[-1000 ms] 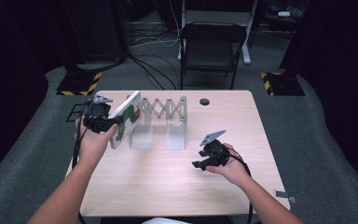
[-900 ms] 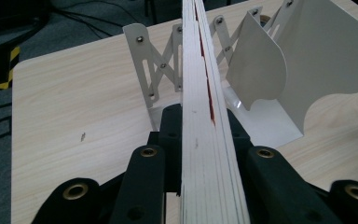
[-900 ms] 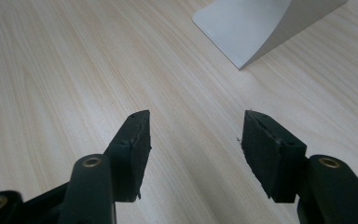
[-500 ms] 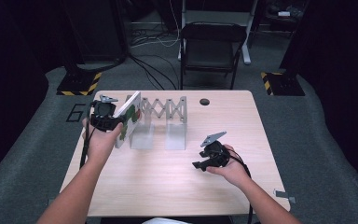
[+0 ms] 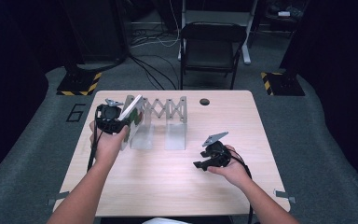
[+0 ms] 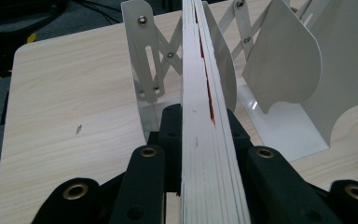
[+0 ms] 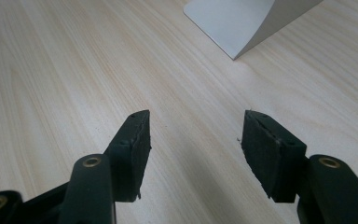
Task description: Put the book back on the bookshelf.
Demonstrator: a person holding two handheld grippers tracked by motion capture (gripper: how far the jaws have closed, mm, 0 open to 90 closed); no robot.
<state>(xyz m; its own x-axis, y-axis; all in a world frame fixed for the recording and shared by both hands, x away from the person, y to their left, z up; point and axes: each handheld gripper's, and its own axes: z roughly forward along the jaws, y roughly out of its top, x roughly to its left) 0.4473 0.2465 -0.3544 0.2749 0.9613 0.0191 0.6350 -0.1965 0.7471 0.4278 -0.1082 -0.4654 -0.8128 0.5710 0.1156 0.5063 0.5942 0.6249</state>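
My left gripper (image 5: 122,122) is shut on a thin book (image 5: 132,111) with white page edges and a red and green cover. It holds the book edge-up at the left end of a white expanding book rack (image 5: 167,110). In the left gripper view the book (image 6: 199,60) runs straight up between the black jaws of the left gripper (image 6: 201,123), beside the rack's leftmost divider (image 6: 144,51). The right gripper (image 5: 201,164) rests low over the table at the right, open. Its pads (image 7: 135,140) have only bare wood between them.
The rack's curved white dividers (image 6: 282,60) and flat base plates (image 7: 230,18) stand at the table's back middle. A small black disc (image 5: 204,101) lies near the far edge. A black chair (image 5: 210,46) stands behind the light wooden table (image 5: 168,186).
My left hand has carried the book slightly right and down, closer to the rack's left end. The right gripper has stayed where it was.
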